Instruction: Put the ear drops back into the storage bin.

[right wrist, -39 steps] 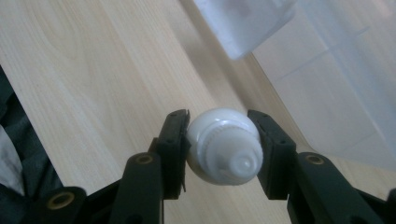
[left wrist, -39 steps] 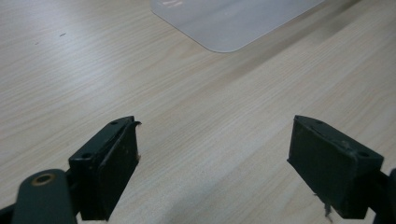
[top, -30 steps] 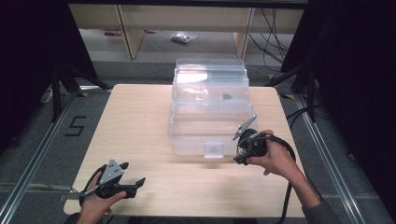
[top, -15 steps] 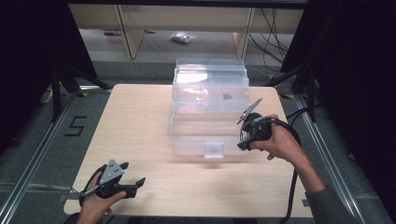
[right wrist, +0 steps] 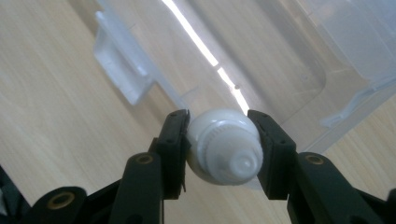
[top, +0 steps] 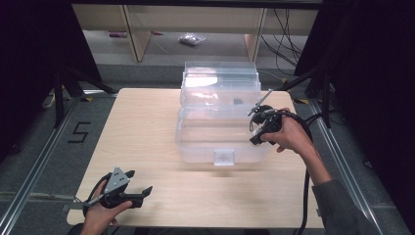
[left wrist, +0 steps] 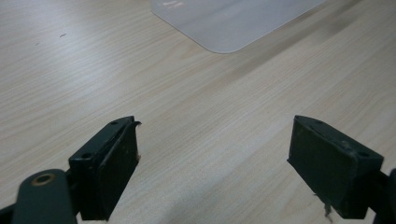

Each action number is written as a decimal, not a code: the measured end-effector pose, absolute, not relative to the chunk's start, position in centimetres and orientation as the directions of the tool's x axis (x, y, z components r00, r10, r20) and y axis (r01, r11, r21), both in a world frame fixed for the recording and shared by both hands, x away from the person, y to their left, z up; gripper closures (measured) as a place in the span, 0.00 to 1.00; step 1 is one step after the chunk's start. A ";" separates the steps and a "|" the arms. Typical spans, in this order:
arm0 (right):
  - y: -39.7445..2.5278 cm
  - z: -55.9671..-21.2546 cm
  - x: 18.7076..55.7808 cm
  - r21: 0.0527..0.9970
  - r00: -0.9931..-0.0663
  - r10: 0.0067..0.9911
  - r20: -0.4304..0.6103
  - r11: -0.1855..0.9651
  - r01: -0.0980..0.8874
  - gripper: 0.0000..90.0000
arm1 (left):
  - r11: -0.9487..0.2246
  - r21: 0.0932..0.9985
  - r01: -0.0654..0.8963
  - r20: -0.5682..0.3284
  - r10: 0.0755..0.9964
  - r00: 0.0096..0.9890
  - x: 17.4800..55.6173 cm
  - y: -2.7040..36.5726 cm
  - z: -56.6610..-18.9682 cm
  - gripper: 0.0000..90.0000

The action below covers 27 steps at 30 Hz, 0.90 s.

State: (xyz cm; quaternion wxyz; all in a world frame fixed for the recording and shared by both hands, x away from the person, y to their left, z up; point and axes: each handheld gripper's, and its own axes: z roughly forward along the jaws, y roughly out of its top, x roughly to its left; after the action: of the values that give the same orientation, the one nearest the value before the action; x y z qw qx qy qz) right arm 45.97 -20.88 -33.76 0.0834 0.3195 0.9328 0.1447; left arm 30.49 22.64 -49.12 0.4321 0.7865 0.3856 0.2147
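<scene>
Right tool (right wrist: pixel 219 140) clamps white ribbed-cap tube (right wrist: pixel 223 148) over clear bin (top: pixel 220 117)

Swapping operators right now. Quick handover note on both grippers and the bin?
Right gripper: shut on a small white plastic screw-capped bottle, held above the right front part of the clear plastic storage bin.
Left gripper: open, holding nothing, low over the wooden table at its near left corner.
Bin: mid-table, lid open and standing up at the back.
Done: bottle picked up.
Left: probably lower it into the bin and let go.
</scene>
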 end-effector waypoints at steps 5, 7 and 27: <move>-21.0 -34.7 47.5 0.305 -0.766 0.641 -0.054 0.741 0.598 0.67 | -0.334 0.843 0.421 0.008 0.790 0.613 30.5 22.7 -49.1 0.17; -21.1 -35.0 48.0 0.303 -0.761 0.646 -0.051 0.736 0.605 0.67 | -0.329 0.845 0.421 0.004 0.791 0.611 30.5 22.7 -49.1 0.17; -21.4 -38.3 51.3 0.239 -0.723 0.690 -0.040 0.709 0.663 0.67 | -0.326 0.848 0.418 0.004 0.793 0.610 30.5 22.6 -49.2 0.17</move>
State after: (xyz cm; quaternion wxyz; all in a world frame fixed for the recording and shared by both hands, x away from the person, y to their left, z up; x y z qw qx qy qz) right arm 51.28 -21.39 -38.32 0.0633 0.3669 0.9222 0.1044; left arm 30.50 22.62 -49.19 0.4341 0.7851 0.3855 0.2156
